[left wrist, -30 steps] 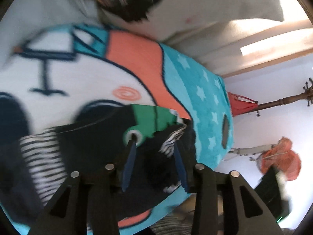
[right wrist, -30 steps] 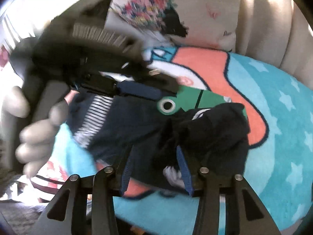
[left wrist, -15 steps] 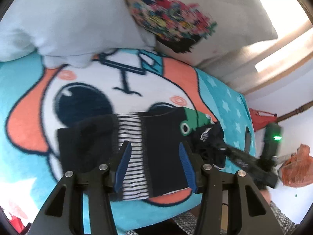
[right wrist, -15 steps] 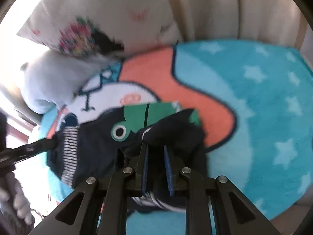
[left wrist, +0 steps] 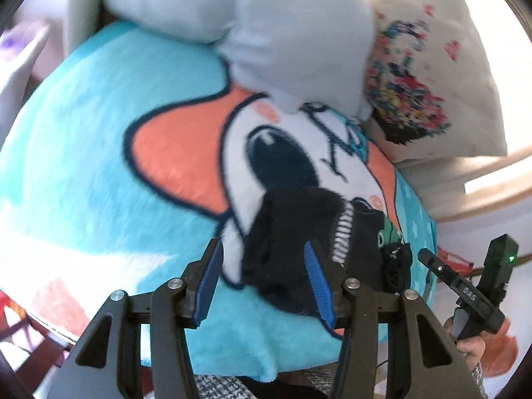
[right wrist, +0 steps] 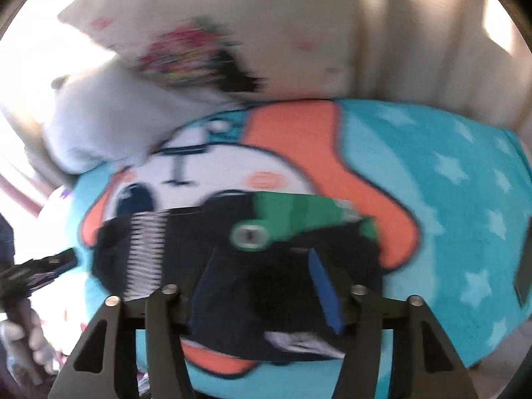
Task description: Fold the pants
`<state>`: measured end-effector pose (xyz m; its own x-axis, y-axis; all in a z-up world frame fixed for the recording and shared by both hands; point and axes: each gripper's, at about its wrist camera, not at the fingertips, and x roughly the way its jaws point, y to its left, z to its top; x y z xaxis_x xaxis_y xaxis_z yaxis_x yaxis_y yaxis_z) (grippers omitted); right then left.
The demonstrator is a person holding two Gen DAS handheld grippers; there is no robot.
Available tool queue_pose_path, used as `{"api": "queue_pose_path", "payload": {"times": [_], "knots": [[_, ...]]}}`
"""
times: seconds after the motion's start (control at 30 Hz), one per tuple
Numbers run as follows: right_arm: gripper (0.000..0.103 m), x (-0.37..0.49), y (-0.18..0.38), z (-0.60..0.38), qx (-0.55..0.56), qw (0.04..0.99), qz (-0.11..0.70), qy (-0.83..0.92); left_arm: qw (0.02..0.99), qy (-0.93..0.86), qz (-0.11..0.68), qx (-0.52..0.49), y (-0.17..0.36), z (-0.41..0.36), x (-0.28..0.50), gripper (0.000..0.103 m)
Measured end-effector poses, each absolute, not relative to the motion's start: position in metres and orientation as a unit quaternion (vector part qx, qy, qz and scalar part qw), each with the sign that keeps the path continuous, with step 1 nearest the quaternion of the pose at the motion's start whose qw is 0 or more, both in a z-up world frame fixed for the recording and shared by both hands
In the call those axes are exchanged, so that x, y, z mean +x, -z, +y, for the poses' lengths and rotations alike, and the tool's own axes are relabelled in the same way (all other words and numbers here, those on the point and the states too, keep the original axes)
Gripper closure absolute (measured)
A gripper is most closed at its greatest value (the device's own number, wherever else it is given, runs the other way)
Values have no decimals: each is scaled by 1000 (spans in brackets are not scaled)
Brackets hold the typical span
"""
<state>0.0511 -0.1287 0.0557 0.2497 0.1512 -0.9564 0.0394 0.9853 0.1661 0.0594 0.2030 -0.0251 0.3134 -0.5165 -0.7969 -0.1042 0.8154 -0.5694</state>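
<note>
We held the left hand-held gripper (left wrist: 262, 282) with its blue-padded jaws standing apart and nothing pressed between them; they had widened a little and then held. Just ahead of its fingertips lay the small dark navy pants (left wrist: 299, 249), with a white-striped band and a green cartoon patch, bunched in a low heap on the plush turquoise blanket (left wrist: 99, 166) printed with a big orange-and-white cartoon face. The near dark end of the pants showed between the two pads, but the pads did not press on it.

Our right hand-held gripper (right wrist: 262, 286) hung directly over the other end of the pants (right wrist: 232, 249), the green patch with its round white eye just beyond its fingertips. Its jaws had just been opening, and now stood wide with the dark cloth lying below and between them; the view was blurred, so we could not tell whether either pad touched the fabric. The left pad was hard to make out against the dark cloth.

Beyond both grippers, at the far edge of the blanket, rested a pale grey-blue pillow (left wrist: 266, 33) and a cream pillow with a bright floral print (left wrist: 432, 83). From the left wrist, the right hand-held gripper showed off to the right, held by our hand (left wrist: 472, 349).
</note>
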Motion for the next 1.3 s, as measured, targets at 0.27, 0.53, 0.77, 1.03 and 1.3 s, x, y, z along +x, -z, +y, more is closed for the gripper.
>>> {"api": "queue_pose_path", "payload": {"times": [0.27,0.53,0.77,1.03,1.3], "knots": [[34,92,-24,3,92,721,664,-173,755,102,574,-301,41,237,43,53],[29,113,36,88,-11,693,710,-124,757,76,569,-312,47,266,28,53],[54,104,53,101,-55,706,702,-77,756,87,566,-318,50,271,25,53],[79,105,36,53,47,703,704,-91,754,167,571,-278,48,223,41,53],[79,91,-5,13,106,711,687,-107,758,248,568,-202,41,150,56,53]]}}
